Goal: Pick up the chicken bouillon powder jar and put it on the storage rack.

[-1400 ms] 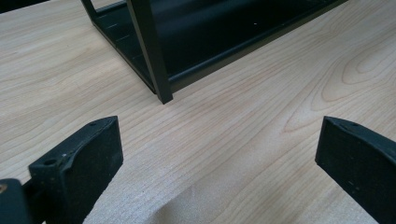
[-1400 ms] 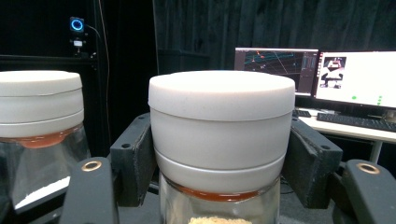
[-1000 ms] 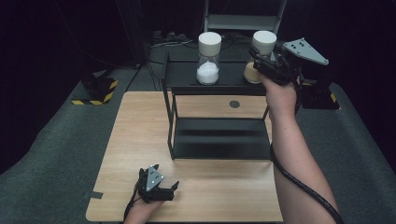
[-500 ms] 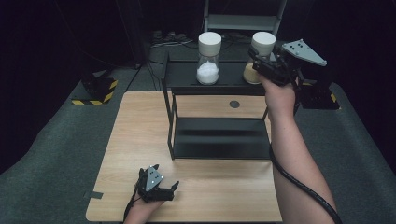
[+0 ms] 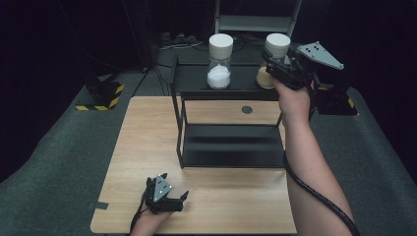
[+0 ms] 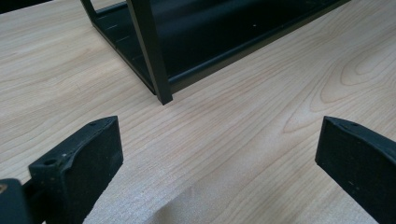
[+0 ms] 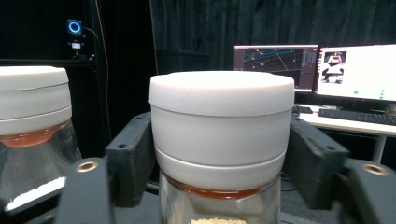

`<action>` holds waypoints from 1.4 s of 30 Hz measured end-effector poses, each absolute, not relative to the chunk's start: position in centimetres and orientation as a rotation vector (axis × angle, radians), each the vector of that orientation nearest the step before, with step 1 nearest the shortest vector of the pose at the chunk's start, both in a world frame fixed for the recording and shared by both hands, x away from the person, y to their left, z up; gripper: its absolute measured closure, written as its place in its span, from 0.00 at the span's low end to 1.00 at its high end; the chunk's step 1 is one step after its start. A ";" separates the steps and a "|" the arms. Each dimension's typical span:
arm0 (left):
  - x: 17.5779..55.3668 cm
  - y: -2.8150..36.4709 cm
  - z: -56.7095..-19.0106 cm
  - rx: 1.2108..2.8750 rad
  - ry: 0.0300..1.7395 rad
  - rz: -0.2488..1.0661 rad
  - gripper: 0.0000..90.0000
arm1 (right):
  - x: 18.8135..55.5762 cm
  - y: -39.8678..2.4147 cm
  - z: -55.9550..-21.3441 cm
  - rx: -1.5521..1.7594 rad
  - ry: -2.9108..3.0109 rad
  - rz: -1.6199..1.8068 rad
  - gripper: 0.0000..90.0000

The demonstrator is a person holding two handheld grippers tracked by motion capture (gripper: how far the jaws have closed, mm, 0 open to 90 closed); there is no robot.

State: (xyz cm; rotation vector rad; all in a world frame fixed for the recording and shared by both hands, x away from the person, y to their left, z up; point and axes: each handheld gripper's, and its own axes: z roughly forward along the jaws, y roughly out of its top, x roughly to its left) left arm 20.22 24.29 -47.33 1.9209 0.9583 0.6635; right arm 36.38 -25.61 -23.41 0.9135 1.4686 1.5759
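Two glass jars with white lids stand on the top of a black shelf rack [image 5: 196,81]. One holds white powder [image 5: 220,61]; the other holds tan grains [image 5: 278,43]. My right gripper [image 5: 273,66] is raised at the tan jar. Its jaws flank that jar's lid [image 7: 222,116] and have just been opening, so they stand open with the lid between them. The white-powder jar [image 7: 32,107] is beside it. My left gripper [image 5: 174,186] rests near the table's front edge. Its jaws [image 6: 219,154] are wide open over bare wood.
The wooden table [image 5: 147,137] carries the rack, whose lower shelf [image 5: 231,147] is bare. A small dark disc [image 5: 247,109] lies behind the rack. A yellow-and-black striped block [image 5: 103,93] sits on the floor at left, black equipment [image 5: 334,98] at right. Monitors [image 7: 327,67] glow beyond.
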 end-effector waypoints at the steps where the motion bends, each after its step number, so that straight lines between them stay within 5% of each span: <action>1: 20.2 24.3 -47.3 1.921 0.959 0.664 0.01 | 36.3 -25.5 -23.3 0.923 1.465 1.573 0.25; 9: 20.3 24.3 -47.3 1.922 0.962 0.662 0.01 | 36.3 -25.8 -23.0 0.964 1.483 1.571 0.00; 42: 20.3 24.2 -47.3 1.930 0.953 0.666 0.01 | 30.9 -28.3 -24.7 0.861 1.562 1.616 0.00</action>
